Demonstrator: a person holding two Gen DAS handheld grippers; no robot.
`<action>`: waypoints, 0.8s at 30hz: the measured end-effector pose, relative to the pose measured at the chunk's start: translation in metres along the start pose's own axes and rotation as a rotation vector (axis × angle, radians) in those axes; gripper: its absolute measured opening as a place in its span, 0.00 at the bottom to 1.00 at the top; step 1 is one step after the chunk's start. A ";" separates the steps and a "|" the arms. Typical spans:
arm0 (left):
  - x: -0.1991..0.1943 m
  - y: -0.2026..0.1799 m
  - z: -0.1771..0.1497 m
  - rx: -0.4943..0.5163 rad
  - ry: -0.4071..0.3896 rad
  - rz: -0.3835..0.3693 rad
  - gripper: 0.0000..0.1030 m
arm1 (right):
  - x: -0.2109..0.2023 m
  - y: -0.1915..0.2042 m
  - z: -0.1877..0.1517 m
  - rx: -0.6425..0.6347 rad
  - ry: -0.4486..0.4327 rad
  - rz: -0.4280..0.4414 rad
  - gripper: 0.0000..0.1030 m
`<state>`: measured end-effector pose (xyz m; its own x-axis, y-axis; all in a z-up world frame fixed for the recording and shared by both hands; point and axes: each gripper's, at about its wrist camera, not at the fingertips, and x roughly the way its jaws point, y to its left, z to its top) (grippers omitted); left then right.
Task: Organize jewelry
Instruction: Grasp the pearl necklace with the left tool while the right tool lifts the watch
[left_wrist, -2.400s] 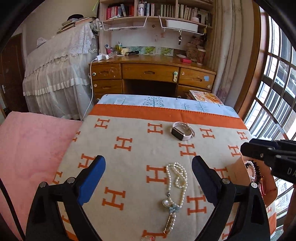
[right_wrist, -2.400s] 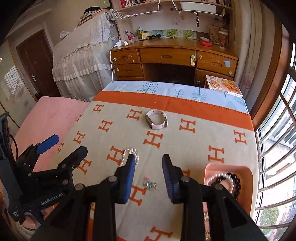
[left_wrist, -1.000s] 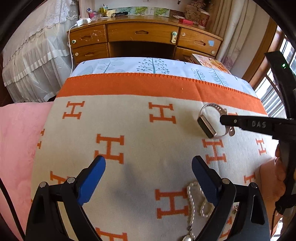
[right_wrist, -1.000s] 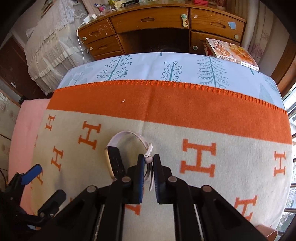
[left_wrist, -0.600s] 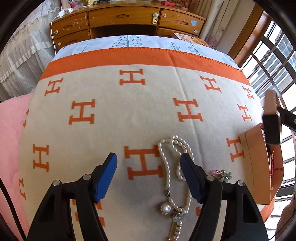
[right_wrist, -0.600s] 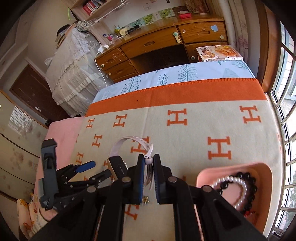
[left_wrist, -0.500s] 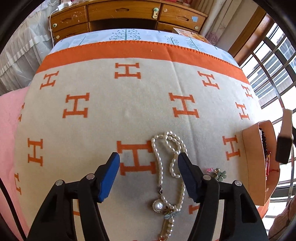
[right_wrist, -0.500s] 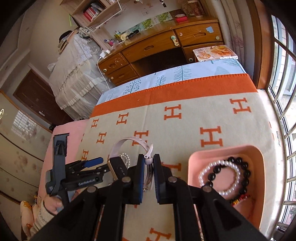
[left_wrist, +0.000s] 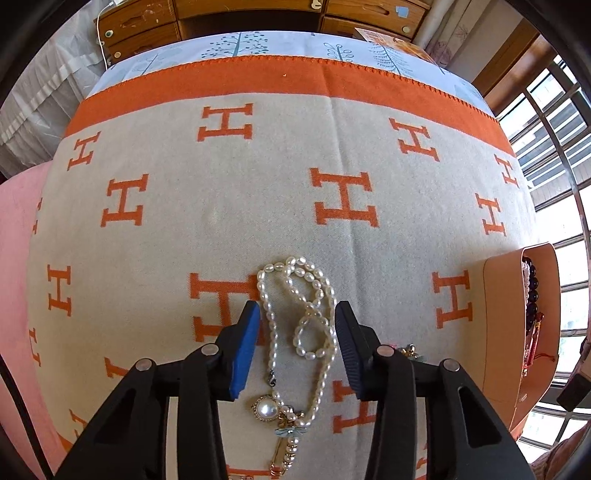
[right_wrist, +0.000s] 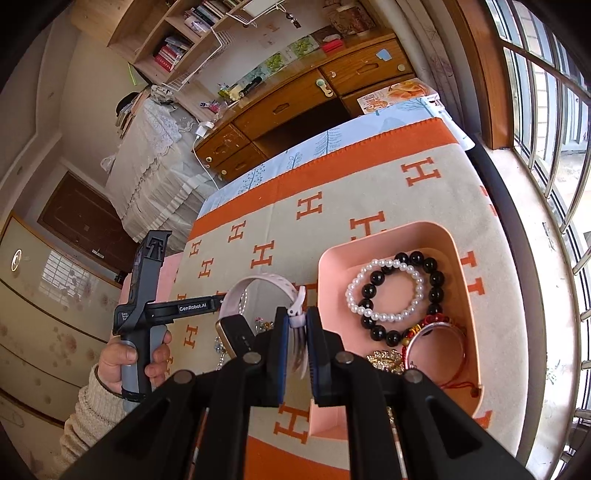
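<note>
The right gripper (right_wrist: 296, 325) has its jaws clamped on the pale strap of a smartwatch (right_wrist: 255, 317), which hangs in the air just beside the near-left rim of the pink tray (right_wrist: 458, 258). That tray sits on the orange-and-cream blanket (left_wrist: 221, 221) near the window side, and already holds a pearl bracelet (right_wrist: 384, 291), a black bead bracelet (right_wrist: 432, 280) and some red and gold pieces I can't make out clearly.

The left gripper (left_wrist: 295, 328) is low over the blanket, jaws apart, straddling the loops of a pearl necklace (left_wrist: 306, 317) without yet pinching it. A small flowery trinket (left_wrist: 410, 350) peeks out beside its right finger.

So two steps look to be in hand: dropping the watch in the tray, and picking up the necklace. The watch likely needs carrying a little further right, over the tray wall, before the jaws let go; there is open floor at the tray's near-left corner. The necklace wants the jaws closing on a bunch of strands, else it may slip free. The tray sits near the blanket's right edge, so a nudge could push it off.
</note>
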<state>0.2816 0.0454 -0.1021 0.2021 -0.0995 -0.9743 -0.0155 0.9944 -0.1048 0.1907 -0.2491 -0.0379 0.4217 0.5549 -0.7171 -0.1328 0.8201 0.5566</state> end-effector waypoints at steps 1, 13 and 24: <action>-0.001 -0.003 0.001 0.006 -0.002 0.008 0.39 | -0.001 -0.001 -0.001 0.001 -0.001 0.004 0.09; 0.011 -0.027 0.008 0.048 0.032 0.050 0.31 | -0.013 -0.018 -0.015 0.020 -0.006 0.010 0.09; 0.020 -0.037 0.016 0.027 0.034 0.023 0.07 | 0.000 -0.025 -0.018 0.043 0.018 0.008 0.09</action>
<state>0.3015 0.0073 -0.1150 0.1690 -0.0777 -0.9825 0.0071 0.9970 -0.0776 0.1777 -0.2671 -0.0598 0.4044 0.5640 -0.7200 -0.0972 0.8092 0.5794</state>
